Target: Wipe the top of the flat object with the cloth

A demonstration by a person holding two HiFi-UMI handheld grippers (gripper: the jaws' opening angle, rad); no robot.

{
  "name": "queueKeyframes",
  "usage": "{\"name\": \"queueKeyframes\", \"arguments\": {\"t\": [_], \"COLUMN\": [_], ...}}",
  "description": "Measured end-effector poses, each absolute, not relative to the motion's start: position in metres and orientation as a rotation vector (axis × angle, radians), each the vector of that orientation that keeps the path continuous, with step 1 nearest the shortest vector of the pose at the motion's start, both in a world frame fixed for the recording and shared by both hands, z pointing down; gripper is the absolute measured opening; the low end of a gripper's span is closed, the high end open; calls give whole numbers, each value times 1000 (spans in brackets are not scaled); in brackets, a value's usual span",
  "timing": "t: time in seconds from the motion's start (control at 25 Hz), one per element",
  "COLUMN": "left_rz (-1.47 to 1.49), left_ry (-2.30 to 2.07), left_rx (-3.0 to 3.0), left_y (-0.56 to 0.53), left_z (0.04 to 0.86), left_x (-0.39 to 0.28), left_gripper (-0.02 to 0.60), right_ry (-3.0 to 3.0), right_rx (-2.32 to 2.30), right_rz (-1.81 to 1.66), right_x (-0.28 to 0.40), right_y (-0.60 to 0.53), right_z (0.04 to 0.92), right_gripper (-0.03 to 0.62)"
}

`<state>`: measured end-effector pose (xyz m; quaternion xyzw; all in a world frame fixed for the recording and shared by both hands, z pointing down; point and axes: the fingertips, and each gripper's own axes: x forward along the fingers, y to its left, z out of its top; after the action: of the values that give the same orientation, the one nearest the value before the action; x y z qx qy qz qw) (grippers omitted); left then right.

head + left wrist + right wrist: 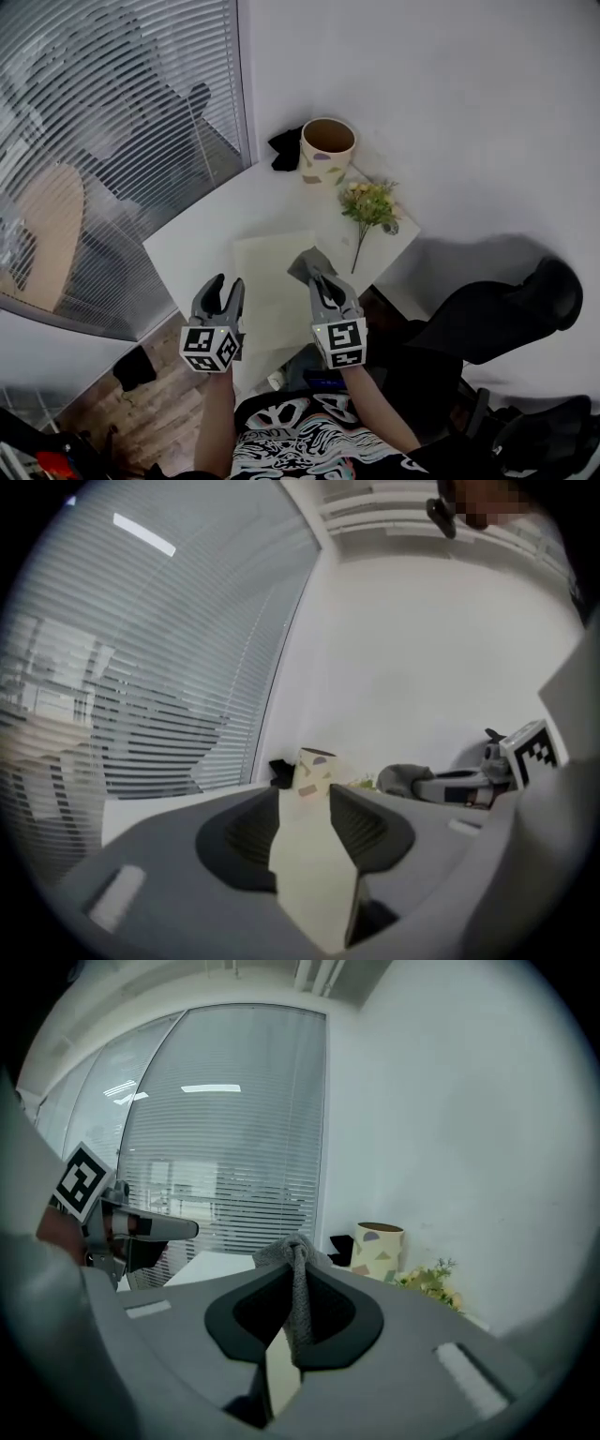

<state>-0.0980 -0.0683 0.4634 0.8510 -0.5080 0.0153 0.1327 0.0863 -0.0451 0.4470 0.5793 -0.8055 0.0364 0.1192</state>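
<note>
Cup at table's far corner, flowers right of board, cloth seemingly on board.

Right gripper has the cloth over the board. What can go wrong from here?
The left gripper is open, not holding the flat board, so wiping may slide it toward the table edge. The right gripper pinches the cloth by a fold, which might slip out under pressure. A long stroke could hit the flowers.

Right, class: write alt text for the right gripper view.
The right gripper is shut on a grey cloth, pinched between its jaws. Beyond it, a patterned cup and flowers sit on a white table, with window blinds behind.
</note>
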Motion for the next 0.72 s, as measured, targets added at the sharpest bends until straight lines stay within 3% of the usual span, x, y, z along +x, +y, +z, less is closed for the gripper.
{"name": "queueKeyframes", "arguments": {"t": [0.72], "left_rz": [1], "left_ry": [-1476], "left_rx": [2489], "left_y": [-45], "left_z": [447], "left_x": [-90], "left_gripper": [207], "right_ry": [-2346], "right_rx": [1732], "right_rz": [70], "right_x": [93], "right_y": [-17], "right_z": [440], "right_gripper": [17]}}
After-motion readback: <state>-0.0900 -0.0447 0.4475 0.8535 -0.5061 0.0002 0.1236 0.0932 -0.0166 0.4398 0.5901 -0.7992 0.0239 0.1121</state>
